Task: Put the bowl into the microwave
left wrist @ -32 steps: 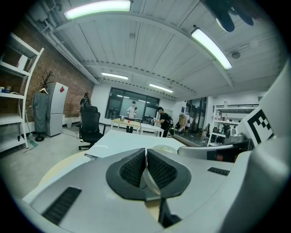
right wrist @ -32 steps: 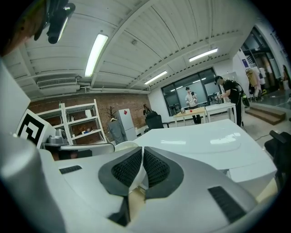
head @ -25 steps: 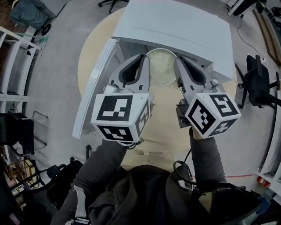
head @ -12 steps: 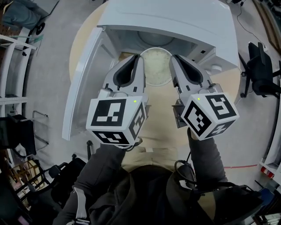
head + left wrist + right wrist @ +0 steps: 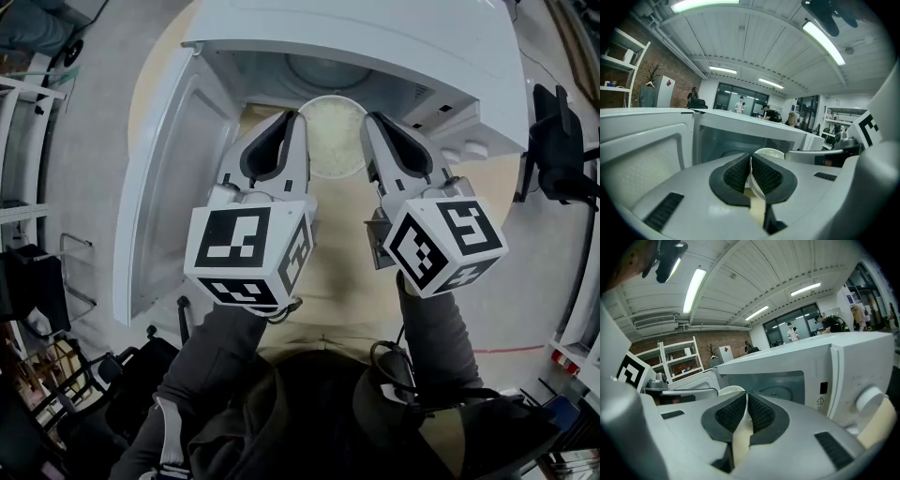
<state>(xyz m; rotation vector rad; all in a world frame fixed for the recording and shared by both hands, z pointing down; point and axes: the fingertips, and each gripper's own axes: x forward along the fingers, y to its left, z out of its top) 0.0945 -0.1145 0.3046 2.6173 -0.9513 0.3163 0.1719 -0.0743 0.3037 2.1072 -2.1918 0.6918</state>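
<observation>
With left gripper (image 5: 750, 165) and right gripper (image 5: 746, 405) pinching bowl (image 5: 333, 141) rim, lowered just now to open microwave (image 5: 375, 42) mouth; ready for pushing inside.

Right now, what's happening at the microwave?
A person has a claw in each hand and holds the bowl between them. The left claw is shut on the bowl's left rim, and the right claw is shut on its right rim. The bowl is at the mouth of the microwave, whose door stands open to the left. It doesn't look set down inside yet.
</observation>
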